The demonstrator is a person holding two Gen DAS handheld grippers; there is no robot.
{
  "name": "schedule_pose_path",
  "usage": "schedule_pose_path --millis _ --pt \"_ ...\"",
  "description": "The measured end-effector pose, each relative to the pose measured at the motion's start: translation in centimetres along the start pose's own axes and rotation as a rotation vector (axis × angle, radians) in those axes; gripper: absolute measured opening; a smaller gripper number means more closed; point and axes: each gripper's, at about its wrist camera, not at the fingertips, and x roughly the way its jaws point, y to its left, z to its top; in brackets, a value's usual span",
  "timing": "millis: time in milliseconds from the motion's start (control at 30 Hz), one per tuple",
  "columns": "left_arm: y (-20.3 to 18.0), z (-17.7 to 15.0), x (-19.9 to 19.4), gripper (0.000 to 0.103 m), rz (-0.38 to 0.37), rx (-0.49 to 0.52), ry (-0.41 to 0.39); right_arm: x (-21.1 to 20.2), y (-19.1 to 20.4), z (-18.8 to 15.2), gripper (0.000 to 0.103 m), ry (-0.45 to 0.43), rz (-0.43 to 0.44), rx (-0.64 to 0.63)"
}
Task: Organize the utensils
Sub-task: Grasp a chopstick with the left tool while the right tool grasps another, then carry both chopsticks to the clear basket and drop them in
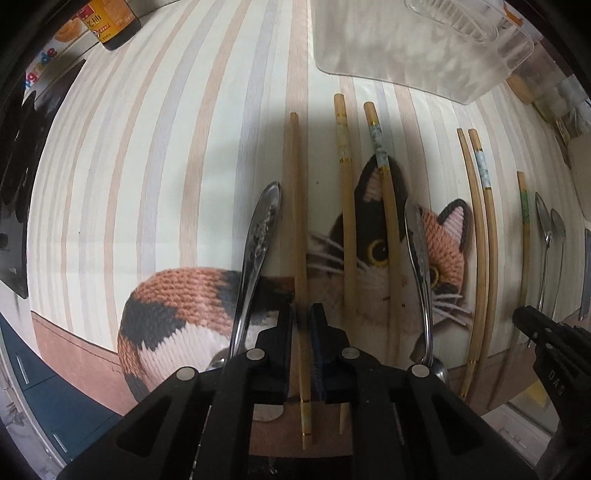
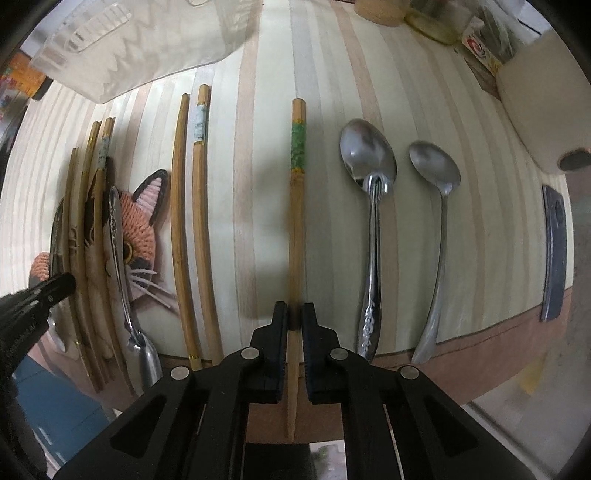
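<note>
My left gripper [image 1: 302, 314] is shut on a plain wooden chopstick [image 1: 295, 206] that lies along the striped cat mat [image 1: 166, 166]. Two patterned spoons [image 1: 258, 240] [image 1: 419, 258] lie either side of it, with more chopsticks [image 1: 347, 206] between. My right gripper [image 2: 294, 312] is shut on a chopstick with a green band [image 2: 298, 177]. Right of it lie two steel spoons [image 2: 369, 184] [image 2: 439, 206]. Left of it lies a pair of chopsticks [image 2: 192, 221]. The right gripper shows at the right edge of the left wrist view [image 1: 532, 321]. The left gripper shows at the left edge of the right wrist view [image 2: 59, 286].
A clear plastic tray [image 1: 406, 48] lies at the far side of the mat. A dark sauce bottle [image 1: 110, 22] stands far left. A white container [image 2: 543, 99] and a dark flat tool [image 2: 554, 251] sit at the right. The mat's brown edge [image 2: 461, 365] runs near me.
</note>
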Motion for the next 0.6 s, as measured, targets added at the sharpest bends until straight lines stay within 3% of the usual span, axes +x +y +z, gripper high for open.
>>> schedule_pose_path --millis 167,333,600 --pt "-0.4 0.6 0.2 0.008 0.005 0.012 -0.013 0.6 1.2 0.1 0.009 -0.010 -0.009 0.013" --pt "-0.7 1.4 -1.4 0.004 0.049 0.034 -0.055 -0.8 -1.9 0.5 0.007 -0.024 0.011 0.057" --pt "1.3 -0.1 -8.4 0.004 0.019 0.008 -0.192 -5.9 -4.7 -0.3 0.007 -0.099 0.088 0.118"
